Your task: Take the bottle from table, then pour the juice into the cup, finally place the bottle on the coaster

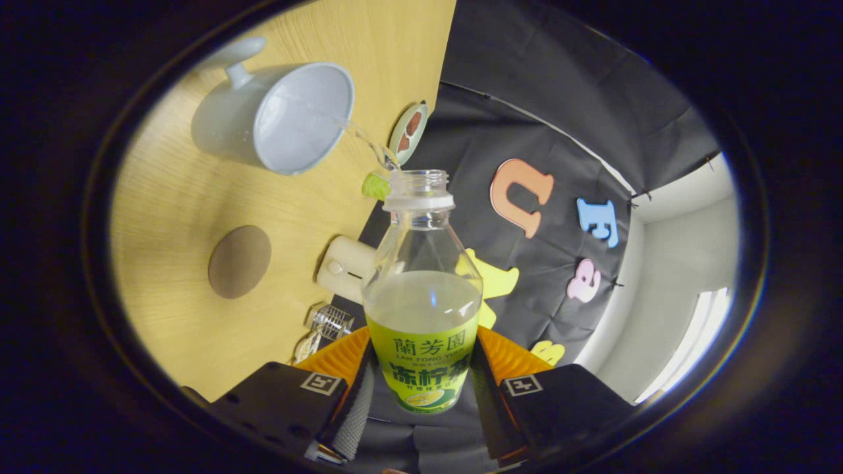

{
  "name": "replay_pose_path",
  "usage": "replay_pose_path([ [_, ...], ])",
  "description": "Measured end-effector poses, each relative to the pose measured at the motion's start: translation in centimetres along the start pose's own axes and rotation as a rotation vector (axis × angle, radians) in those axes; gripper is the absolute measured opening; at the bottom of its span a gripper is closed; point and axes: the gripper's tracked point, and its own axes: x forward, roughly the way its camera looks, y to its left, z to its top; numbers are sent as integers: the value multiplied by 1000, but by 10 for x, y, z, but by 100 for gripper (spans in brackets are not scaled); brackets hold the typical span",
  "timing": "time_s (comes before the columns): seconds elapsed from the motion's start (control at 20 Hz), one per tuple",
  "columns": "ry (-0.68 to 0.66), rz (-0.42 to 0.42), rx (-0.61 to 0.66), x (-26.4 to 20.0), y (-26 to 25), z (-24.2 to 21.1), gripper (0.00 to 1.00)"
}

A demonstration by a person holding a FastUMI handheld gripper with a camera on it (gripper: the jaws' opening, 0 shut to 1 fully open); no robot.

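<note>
My gripper [421, 385] is shut on a clear bottle [421, 289] with a yellow-green label, both fingers pressing its sides. The view is rolled over, so the wooden table [197, 197] stands on edge beside the bottle. The bottle has no cap and is about half full of cloudy juice. A thin stream [365, 138] runs from its mouth into the pale blue cup [290, 115], which stands on the table just beyond the bottle's neck. A round brown coaster [240, 261] lies on the table, nearer the fingers than the cup.
A small green cap [376, 186] lies by the bottle's mouth. A round dish [408, 131] sits at the table's edge near the cup. A cream-coloured box [346, 268] and a clear glass item [326, 326] lie between the coaster and the bottle.
</note>
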Motion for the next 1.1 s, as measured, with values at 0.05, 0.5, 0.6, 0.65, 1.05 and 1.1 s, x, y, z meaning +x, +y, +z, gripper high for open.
replay_pose_path([
  [0.05,2,-3,0,0,-2,-2,75],
  [0.5,8,-38,-43,2,-21,-6,75],
  [0.6,9,-43,-53,1,-25,-6,75],
  [0.65,9,-47,-57,1,-26,-6,75],
  [1.05,-5,-75,-80,1,-39,-1,75],
  [1.1,-6,-77,-81,0,-40,0,75],
])
